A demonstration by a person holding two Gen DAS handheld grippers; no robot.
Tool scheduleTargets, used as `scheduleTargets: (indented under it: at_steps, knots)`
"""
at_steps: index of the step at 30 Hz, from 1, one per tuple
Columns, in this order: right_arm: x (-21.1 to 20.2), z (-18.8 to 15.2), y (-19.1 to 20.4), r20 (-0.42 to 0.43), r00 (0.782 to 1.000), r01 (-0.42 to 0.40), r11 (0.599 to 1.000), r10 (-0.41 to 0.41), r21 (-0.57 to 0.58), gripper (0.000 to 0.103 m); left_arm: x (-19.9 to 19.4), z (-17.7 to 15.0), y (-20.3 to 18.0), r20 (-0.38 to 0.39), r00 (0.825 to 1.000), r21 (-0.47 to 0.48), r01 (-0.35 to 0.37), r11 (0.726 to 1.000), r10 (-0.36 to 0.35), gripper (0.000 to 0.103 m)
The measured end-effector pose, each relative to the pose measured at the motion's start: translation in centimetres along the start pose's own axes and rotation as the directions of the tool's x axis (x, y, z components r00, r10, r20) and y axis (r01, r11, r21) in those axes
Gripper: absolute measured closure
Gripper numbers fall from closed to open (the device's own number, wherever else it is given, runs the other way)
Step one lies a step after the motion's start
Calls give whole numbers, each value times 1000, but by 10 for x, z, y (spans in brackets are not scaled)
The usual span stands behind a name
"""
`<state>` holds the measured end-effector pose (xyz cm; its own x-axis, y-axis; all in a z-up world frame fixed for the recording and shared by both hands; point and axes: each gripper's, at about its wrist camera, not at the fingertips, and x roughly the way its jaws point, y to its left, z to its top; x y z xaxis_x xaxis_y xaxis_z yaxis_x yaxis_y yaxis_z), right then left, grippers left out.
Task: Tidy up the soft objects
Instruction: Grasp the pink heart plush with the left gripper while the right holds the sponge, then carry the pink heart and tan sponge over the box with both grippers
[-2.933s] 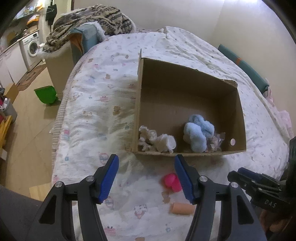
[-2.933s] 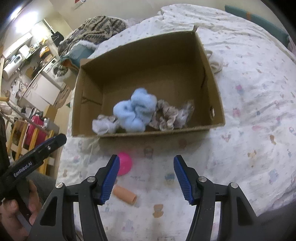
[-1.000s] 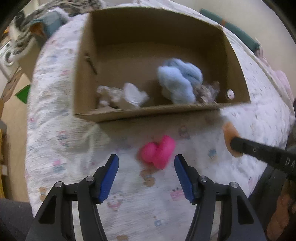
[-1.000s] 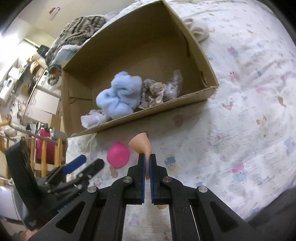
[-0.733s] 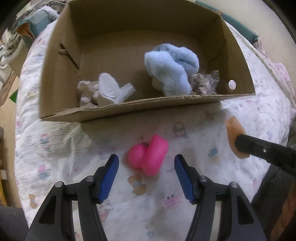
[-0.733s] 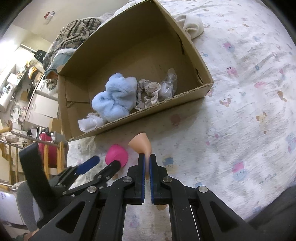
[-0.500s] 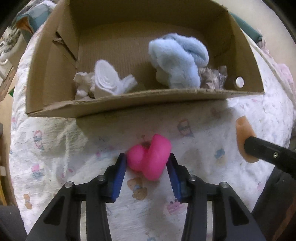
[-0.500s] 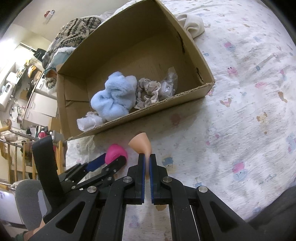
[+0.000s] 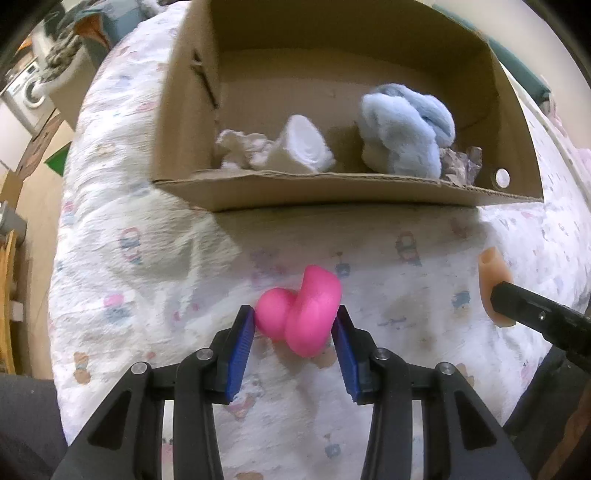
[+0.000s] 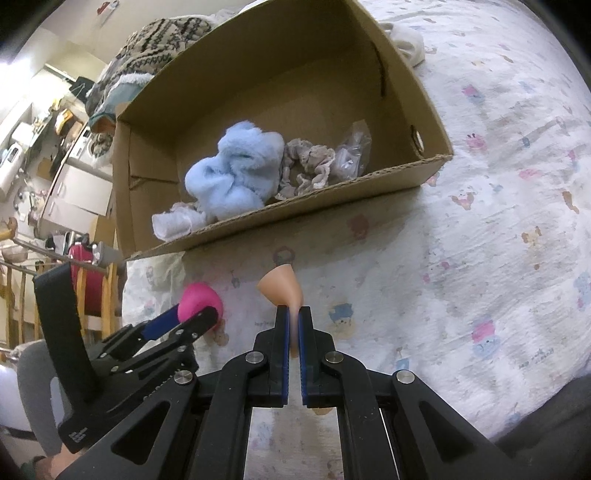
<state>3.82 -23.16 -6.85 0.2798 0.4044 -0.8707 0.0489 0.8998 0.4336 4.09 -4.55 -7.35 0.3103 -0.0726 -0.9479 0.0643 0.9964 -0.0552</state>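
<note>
My left gripper (image 9: pixel 295 328) is shut on a pink soft toy (image 9: pixel 301 312) that rests on the patterned bedsheet in front of the cardboard box (image 9: pixel 332 192). My right gripper (image 10: pixel 292 314) is shut on a peach soft tube (image 10: pixel 282 286), squeezing it flat and holding it above the sheet. The tube also shows at the right of the left wrist view (image 9: pixel 493 284). The pink toy and left gripper show at the left of the right wrist view (image 10: pixel 199 299). The box (image 10: pixel 303 214) holds a blue fluffy item (image 10: pixel 236 173), white soft pieces (image 9: pixel 288 151) and a beige scrunchie (image 10: pixel 306 166).
A clear plastic bag (image 10: pixel 351 151) lies in the box's right corner. A white cloth (image 10: pixel 406 40) lies on the bed beyond the box. A patterned blanket (image 10: pixel 159 33) is heaped at the far left. The bed's edge drops to the floor on the left (image 9: pixel 33 206).
My left gripper came down around the pink toy and closed on it. My right gripper stays shut on the peach tube, held in about the same place.
</note>
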Motion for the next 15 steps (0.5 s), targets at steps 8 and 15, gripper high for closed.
scheduleTargets:
  at_steps: [8, 15]
  knots:
    - [-3, 1, 8, 8, 1000, -5, 999, 5, -31, 97, -34, -8, 36, 60, 997, -66, -42, 997, 46, 64]
    - [-13, -2, 12, 33, 999, -35, 998, 37, -49, 97, -62, -12, 47, 100, 993, -118, -57, 991, 69, 65]
